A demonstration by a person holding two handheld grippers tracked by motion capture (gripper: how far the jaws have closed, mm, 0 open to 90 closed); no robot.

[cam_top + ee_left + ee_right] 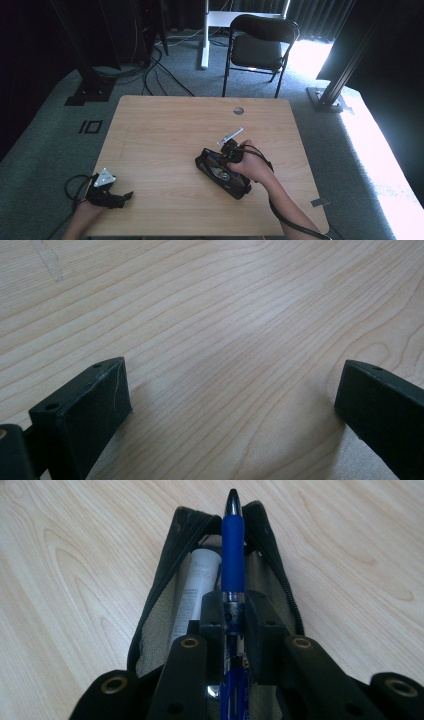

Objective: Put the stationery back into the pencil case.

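High view: folding chair (260, 45) and floor cables behind the wooden table (165, 130); right gripper (231, 150) sits over a black pouch (222, 172).

Left gripper view: left gripper (230, 400) gaping wide over bare woodgrain.

Right gripper view: jaws clamp a blue pen (233, 555) above the pouch's unzipped mouth, white tube (197, 590) inside.

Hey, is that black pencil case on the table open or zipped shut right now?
Open. The pencil case gapes, zipper edges spread, its lining and a white tube showing inside, below the blue pen.
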